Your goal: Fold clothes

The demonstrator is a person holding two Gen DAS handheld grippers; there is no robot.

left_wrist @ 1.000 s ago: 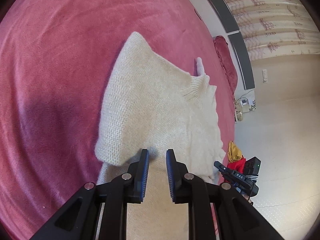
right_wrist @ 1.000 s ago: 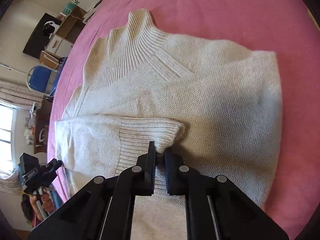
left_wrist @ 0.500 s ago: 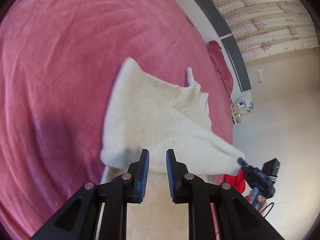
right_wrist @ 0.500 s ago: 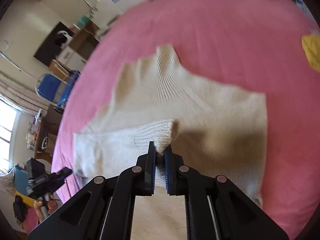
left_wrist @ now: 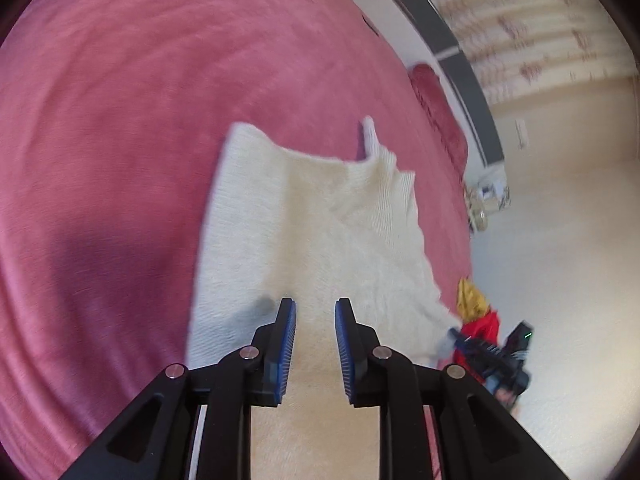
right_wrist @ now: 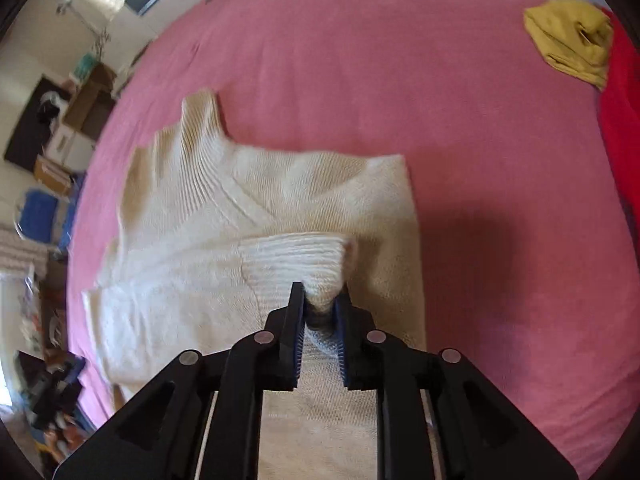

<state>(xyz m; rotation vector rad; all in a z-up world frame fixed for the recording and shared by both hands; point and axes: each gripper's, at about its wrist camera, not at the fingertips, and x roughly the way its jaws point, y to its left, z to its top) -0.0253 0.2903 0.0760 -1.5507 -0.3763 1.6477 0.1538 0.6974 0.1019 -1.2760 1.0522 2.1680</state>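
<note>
From the left wrist, the left gripper [left_wrist: 315, 314] has a gap between its jaws that is getting wider, and nothing sits in it. Below lies the cream knitted sweater [left_wrist: 312, 220], spread on the soft pink blanket [left_wrist: 120, 120].

From the right wrist, the right gripper [right_wrist: 319, 304] has the ribbed sleeve cuff [right_wrist: 296, 258] between its jaws, which are opening. The cuff lies across the sweater's middle. I think the sleeve fold is ending. Next, the cuff must drop flat, then a side can fold over. A yellow cloth [right_wrist: 568, 40] lies far off.
</note>
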